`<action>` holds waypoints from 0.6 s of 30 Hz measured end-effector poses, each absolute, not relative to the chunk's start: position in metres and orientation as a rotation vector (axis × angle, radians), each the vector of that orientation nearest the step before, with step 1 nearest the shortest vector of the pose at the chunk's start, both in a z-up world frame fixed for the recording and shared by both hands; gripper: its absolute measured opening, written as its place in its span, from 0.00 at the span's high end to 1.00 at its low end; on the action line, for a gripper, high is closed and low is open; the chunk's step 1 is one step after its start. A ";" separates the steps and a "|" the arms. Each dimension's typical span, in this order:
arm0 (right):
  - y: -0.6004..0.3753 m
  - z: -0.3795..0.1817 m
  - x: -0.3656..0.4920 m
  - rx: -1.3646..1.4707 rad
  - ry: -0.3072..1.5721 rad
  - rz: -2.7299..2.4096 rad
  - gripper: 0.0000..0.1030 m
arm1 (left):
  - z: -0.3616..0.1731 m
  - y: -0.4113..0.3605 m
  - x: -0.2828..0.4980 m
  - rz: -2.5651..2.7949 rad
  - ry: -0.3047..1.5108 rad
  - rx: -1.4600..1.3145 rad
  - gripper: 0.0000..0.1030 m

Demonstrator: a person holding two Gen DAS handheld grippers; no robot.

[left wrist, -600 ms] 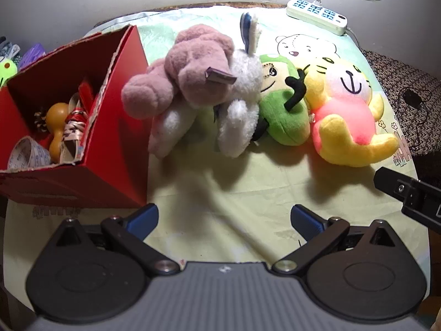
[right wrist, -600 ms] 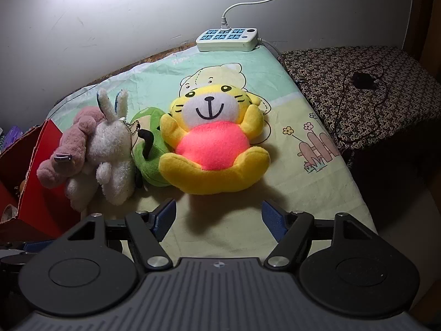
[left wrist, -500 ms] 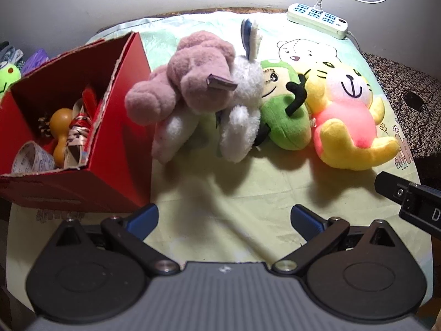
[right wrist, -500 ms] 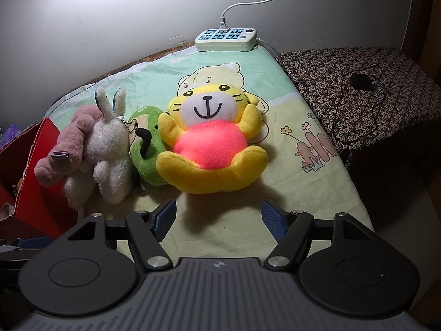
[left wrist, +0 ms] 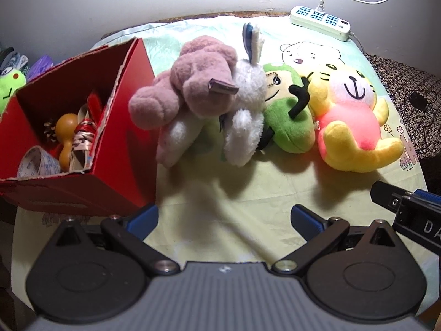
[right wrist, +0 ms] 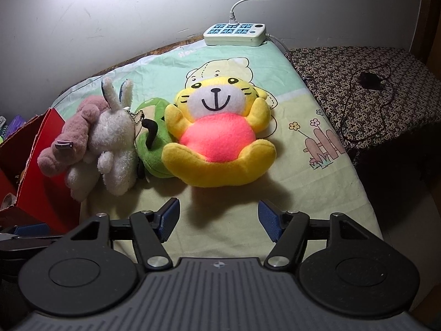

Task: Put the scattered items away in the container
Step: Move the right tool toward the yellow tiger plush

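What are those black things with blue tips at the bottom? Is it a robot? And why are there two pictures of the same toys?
No robot: a person holds two pinching tools, each carrying a camera. One picture looks along the left gripper, the other along the right gripper. Both are open and hold nothing. On the cartoon-print sheet lie a pink plush animal, a white plush rabbit, a green plush toy and a yellow plush tiger with a pink belly. They belong in the red cardboard box.
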State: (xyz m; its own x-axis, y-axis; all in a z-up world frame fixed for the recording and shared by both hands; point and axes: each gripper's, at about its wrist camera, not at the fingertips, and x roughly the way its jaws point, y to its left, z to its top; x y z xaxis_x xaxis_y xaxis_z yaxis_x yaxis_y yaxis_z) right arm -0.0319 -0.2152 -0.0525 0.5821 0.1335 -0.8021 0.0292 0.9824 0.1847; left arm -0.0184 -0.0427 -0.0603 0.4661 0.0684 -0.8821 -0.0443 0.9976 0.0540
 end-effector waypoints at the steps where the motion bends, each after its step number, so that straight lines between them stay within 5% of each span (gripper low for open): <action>1: -0.216 -0.053 -0.032 0.187 0.951 0.063 0.36 | -0.061 -0.043 -0.018 0.070 1.086 0.024 0.01; 18: -0.227 -0.063 -0.026 0.238 0.987 0.072 0.36 | -0.068 -0.057 -0.011 0.052 1.114 0.063 0.01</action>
